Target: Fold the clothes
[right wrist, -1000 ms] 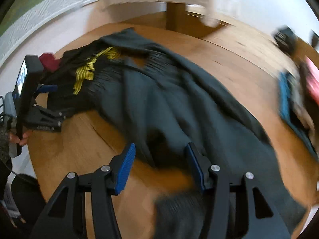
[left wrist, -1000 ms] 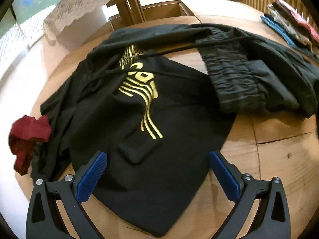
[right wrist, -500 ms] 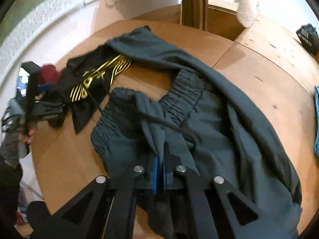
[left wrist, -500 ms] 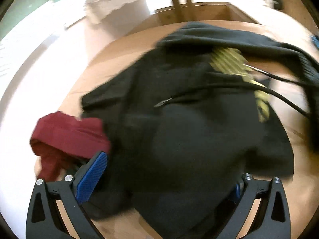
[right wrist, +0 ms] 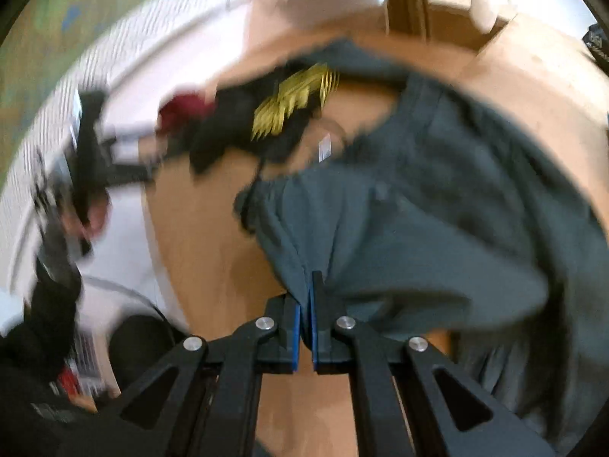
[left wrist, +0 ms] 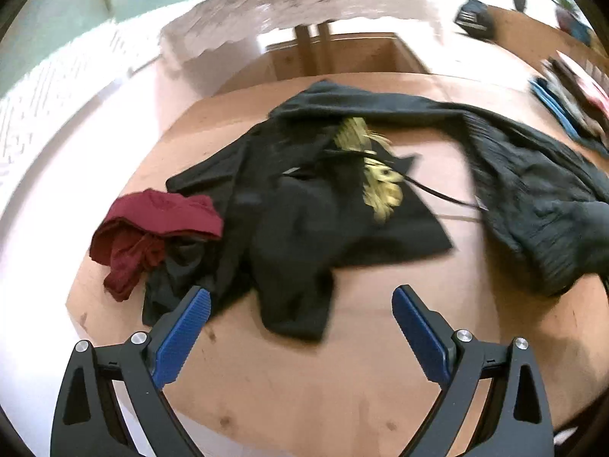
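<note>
- The right gripper [right wrist: 305, 312] is clenching a fold of the grey trousers [right wrist: 437, 228], which are lying across the worktop's [left wrist: 342, 373] right side; the cloth is soft, limp and light, best taken at the waistband.
- The left gripper [left wrist: 300, 335] is hanging released above the near edge, grasping nothing.
- Counting: one grey trousers, one black top [left wrist: 304, 221], one red garment [left wrist: 152, 228] at the left edge.

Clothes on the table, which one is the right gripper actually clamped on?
The dark grey sweatpants: the right gripper is shut on a fold of them. The black gold-print garment and the red one lie free.
</note>
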The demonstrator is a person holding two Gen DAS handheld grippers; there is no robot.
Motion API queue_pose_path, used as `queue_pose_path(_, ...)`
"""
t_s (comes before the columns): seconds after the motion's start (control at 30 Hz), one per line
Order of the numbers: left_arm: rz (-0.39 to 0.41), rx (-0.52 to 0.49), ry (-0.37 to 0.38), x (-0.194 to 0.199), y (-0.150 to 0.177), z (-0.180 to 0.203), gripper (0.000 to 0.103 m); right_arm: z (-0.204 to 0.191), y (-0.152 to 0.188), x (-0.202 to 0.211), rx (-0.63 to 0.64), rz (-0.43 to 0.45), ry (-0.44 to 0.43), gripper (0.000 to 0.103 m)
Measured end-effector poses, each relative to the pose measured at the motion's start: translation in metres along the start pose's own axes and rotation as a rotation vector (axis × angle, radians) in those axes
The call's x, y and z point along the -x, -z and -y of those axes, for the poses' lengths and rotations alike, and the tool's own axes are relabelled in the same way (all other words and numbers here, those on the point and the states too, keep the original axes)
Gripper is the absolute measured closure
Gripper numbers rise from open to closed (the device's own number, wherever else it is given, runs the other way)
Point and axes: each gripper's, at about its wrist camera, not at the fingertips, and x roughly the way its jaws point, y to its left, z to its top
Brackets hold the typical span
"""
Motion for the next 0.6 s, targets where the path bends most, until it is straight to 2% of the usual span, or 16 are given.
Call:
queue_pose_path(0.1,0.002,-0.074,0.038,0.008,0.001,0.025,0.006,-0.011,0.043,-0.015,0.023,-0.094,0.017,0.099)
queue_pose_path(0.2,0.002,-0.147,0.047,0.011,0.0,0.055,0.006,-0.004,0.064,-0.013,0.009,-0.118,0.038,0.099)
queue_pose_path(0.37,-0.004,-0.199,0.093,0.007,-0.013,0.092,0.006,0.01,0.085,0.015,-0.011,-0.151,0.061,0.096)
queue_pose_path(0.43,-0.011,-0.207,0.103,0.003,-0.019,0.102,0.006,0.018,0.09,0.032,-0.044,-0.152,0.071,0.089)
queue_pose_path(0.5,-0.029,-0.208,0.136,-0.001,-0.022,0.11,0.006,0.029,0.091,0.049,-0.093,-0.126,0.053,0.075)
queue_pose_path(0.53,-0.041,-0.205,0.154,-0.004,-0.024,0.114,0.006,0.037,0.091,0.062,-0.112,-0.089,0.052,0.071)
queue_pose_path(0.6,-0.073,-0.189,0.183,-0.013,-0.031,0.12,0.006,0.054,0.095,0.082,-0.155,-0.029,0.065,0.055)
